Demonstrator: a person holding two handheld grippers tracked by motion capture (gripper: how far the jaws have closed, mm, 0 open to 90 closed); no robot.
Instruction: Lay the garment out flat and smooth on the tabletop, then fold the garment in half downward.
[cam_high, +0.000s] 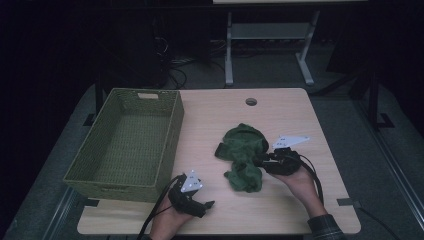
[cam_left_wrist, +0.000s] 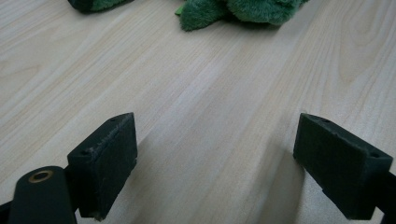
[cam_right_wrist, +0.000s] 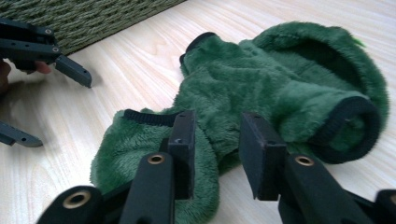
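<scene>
My right claw stands partly spread, its 2 jaws straddling a fold of the green fleece garment without pinching. My left claw waits spread wide, garment well ahead, basket beside it for stowing.

Black claws; grey three-cornered plates; plaid sleeve.
</scene>
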